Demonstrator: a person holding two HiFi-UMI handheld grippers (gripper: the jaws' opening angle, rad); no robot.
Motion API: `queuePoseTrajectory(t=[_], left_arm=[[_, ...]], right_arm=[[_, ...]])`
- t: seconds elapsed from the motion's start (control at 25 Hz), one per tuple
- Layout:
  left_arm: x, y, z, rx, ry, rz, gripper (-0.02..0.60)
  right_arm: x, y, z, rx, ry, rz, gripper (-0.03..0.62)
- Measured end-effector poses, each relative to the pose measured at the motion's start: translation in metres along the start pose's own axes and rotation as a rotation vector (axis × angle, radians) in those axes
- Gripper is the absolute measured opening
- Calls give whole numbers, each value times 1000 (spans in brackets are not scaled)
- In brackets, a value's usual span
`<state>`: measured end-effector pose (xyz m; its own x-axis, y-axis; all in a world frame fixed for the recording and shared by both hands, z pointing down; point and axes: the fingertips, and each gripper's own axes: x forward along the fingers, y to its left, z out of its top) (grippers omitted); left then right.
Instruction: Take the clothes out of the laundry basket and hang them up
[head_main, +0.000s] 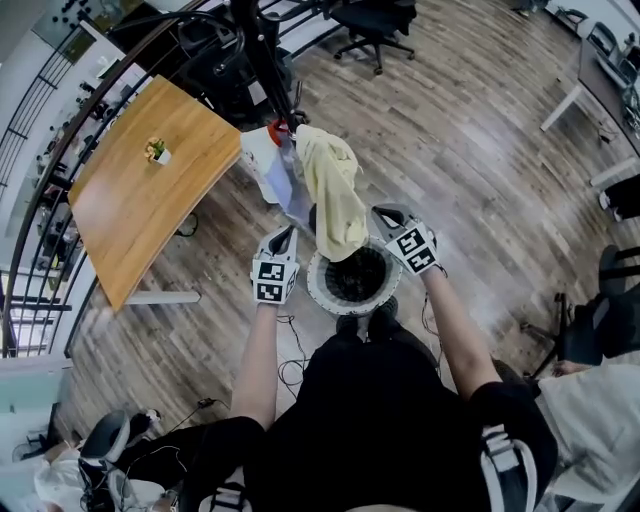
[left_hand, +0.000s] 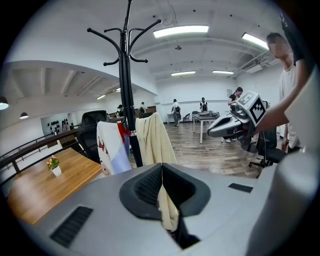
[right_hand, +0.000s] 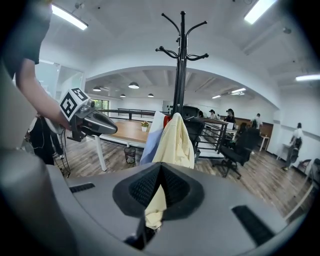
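The left gripper (head_main: 288, 234), at the white laundry basket's (head_main: 315, 288) nine o'clock, and the right gripper (head_main: 382, 214), at its two o'clock, each pinch shut on the pale yellow garment (head_main: 335, 190) hanging from the coat rack (head_main: 262, 60) at twelve o'clock.

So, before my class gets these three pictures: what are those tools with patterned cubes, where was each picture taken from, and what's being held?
There is no robot: a person holds a two-jaw gripper in each hand. The top-down picture comes from a camera on the person's head and shows the left gripper and the right gripper. The other two come from cameras riding on each gripper, looking along its jaws. Both grippers are shut on the yellow garment, which hangs at the coat stand beside a white garment. The laundry basket stands on the floor below. The wooden table carries a small potted plant.
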<state>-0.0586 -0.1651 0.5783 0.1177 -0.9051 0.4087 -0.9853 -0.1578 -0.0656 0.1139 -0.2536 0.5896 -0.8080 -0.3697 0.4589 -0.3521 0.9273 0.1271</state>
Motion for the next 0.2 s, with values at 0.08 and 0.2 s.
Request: queuePoseTrajectory(t=[0.08, 0.2], left_arm=[[-2, 2, 3, 3, -7, -5, 23], [-5, 5, 6, 1, -18, -13, 23]], right_arm=[[0, 5, 2, 6, 2, -3, 8], [0, 10, 3, 12, 4, -11, 8]])
